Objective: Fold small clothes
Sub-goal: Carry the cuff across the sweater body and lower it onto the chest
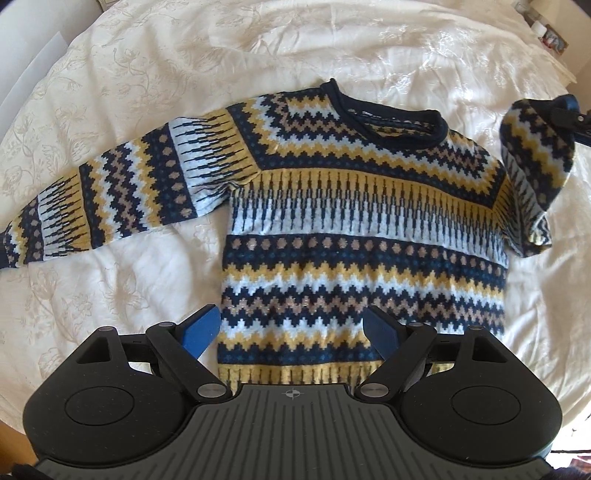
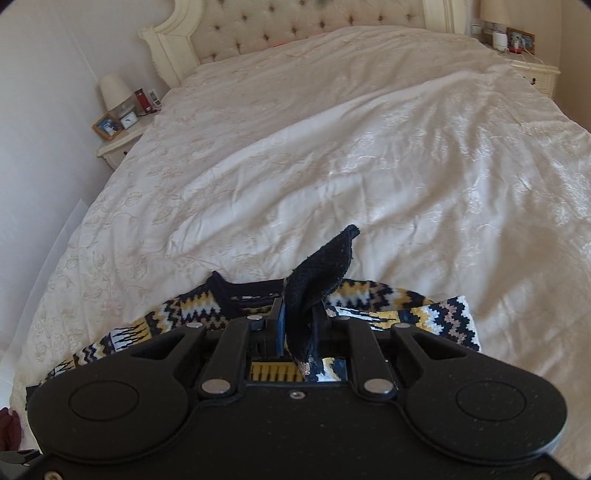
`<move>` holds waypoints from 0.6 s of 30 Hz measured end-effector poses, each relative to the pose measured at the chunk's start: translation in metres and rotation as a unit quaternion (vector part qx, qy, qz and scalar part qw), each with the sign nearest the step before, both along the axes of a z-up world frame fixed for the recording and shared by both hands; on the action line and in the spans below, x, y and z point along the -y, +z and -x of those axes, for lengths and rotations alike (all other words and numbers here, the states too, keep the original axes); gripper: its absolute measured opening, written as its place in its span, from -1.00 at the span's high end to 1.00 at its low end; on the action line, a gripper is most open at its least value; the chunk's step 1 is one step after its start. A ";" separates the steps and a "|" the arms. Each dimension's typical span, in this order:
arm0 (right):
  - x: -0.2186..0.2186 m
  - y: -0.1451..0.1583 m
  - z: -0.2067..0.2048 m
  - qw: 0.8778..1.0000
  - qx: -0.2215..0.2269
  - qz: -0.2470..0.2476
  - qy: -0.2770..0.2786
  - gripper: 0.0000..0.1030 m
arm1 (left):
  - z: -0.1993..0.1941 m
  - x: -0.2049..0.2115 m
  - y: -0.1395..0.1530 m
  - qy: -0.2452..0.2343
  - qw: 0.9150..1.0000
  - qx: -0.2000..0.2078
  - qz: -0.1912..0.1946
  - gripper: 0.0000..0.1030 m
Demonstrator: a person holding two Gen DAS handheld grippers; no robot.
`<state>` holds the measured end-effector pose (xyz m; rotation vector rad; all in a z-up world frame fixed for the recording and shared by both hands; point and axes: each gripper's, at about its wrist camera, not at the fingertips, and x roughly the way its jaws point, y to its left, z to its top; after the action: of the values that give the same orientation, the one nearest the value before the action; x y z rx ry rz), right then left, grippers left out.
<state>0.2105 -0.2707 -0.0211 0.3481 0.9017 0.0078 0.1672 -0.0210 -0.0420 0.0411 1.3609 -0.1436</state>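
Note:
A small knitted sweater in navy, yellow and white zigzag bands lies flat, front up, on a cream bedspread. Its left sleeve stretches out flat to the left. The right sleeve is lifted off the bed, its cuff pinched by my right gripper at the right edge. In the right wrist view that gripper is shut on the dark navy cuff, which sticks up between the fingers. My left gripper hovers open over the sweater's hem, holding nothing.
The bedspread covers a wide bed with a tufted headboard. A nightstand with lamp, clock and photo frame stands at the left, another nightstand at the right. A dark red item shows at the lower left edge.

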 end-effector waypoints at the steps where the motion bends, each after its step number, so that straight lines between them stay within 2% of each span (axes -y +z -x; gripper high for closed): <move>1: -0.011 -0.004 -0.004 1.000 -0.002 -0.007 0.006 0.60 | -0.003 -0.006 -0.002 0.002 1.000 -0.002 0.001 -0.63; 10: -0.104 -0.052 -0.035 0.999 -0.023 -0.011 0.042 0.59 | -0.027 -0.051 -0.022 0.018 1.000 -0.014 -0.006 -0.63; 18: -0.159 -0.098 -0.036 0.998 -0.036 -0.009 0.053 0.59 | -0.041 -0.083 -0.042 0.029 0.999 0.012 -0.031 -0.63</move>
<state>0.2461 -0.1120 -0.1195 0.3191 0.9904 0.1010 0.2087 0.0616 -0.0841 0.0555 1.3408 -0.0519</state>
